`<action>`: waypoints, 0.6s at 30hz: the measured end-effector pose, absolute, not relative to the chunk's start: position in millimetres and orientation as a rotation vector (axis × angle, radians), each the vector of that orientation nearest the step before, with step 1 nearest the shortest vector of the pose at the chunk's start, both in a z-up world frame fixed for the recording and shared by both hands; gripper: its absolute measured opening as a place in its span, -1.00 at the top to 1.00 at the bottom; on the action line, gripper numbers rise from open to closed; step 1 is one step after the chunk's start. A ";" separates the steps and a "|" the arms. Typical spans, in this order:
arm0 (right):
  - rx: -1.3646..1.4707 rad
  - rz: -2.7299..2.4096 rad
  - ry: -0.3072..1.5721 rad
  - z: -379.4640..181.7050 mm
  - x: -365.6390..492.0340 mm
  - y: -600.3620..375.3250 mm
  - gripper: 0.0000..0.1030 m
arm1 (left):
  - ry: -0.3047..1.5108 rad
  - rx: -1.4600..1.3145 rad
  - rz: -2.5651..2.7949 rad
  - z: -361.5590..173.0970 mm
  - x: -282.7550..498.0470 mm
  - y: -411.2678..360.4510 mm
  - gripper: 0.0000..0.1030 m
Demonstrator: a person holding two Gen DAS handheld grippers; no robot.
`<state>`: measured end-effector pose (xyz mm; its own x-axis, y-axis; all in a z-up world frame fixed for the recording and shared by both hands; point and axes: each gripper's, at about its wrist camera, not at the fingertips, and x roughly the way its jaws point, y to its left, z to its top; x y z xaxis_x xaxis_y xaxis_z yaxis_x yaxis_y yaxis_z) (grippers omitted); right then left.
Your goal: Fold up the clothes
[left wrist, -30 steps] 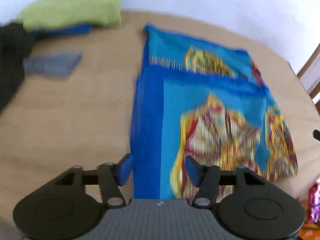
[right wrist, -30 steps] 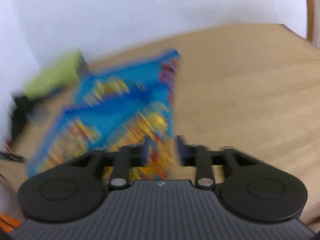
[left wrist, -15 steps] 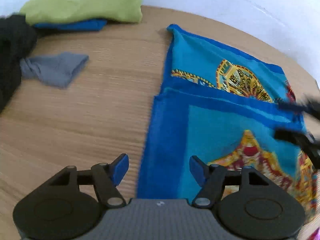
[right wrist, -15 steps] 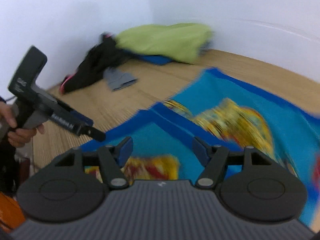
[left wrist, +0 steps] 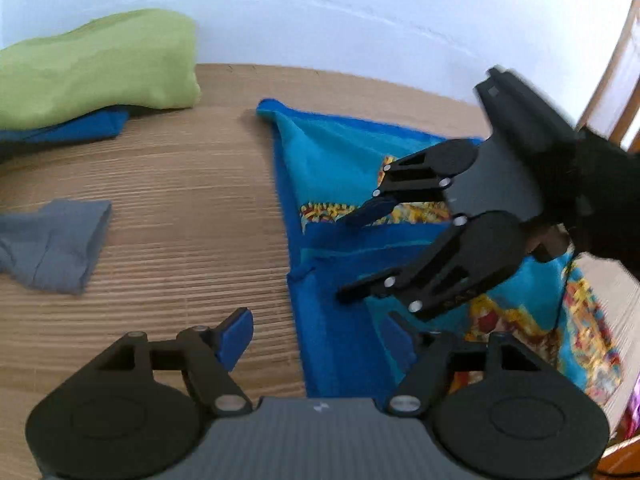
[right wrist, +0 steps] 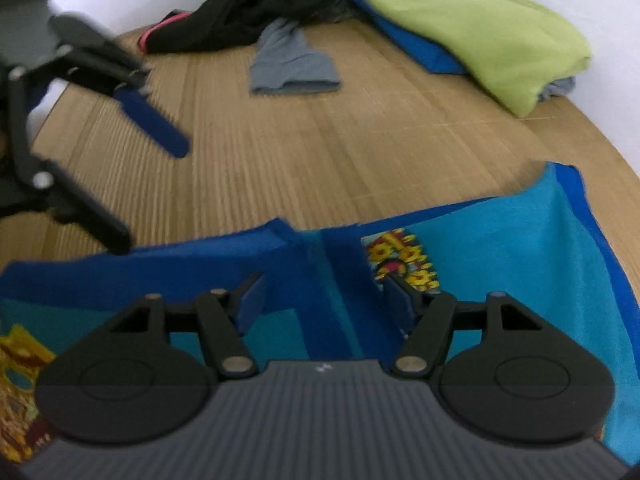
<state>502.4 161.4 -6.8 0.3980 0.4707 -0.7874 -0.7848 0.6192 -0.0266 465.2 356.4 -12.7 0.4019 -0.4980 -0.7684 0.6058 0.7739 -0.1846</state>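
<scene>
We're mid-fold on the blue printed cloth (right wrist: 500,248) lying flat on the desk (right wrist: 320,140), both left tongs (left wrist: 316,332) and right tongs (right wrist: 324,304) hovering released over its left hem, right jaws just narrowing; next we're likely pinching that edge.

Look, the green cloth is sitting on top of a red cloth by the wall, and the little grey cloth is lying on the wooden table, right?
Not quite: the folded lime-green cloth lies on a dark blue cloth, not a red one. The left wrist view shows the blue edge sticking out beneath it. The rest is right: it is by the wall, and the small grey cloth lies on the wooden table.
</scene>
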 end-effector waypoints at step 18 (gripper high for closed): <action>-0.340 0.837 0.663 34.3 452.1 148.0 0.88 | 0.797 0.236 -1.089 -43.0 510.8 298.1 -0.07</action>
<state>452.1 148.0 34.3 0.4870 0.5712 -0.6607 -0.7738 0.6330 -0.0231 510.8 298.1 -43.0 0.2230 -0.6986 -0.6799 0.8593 0.4702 -0.2013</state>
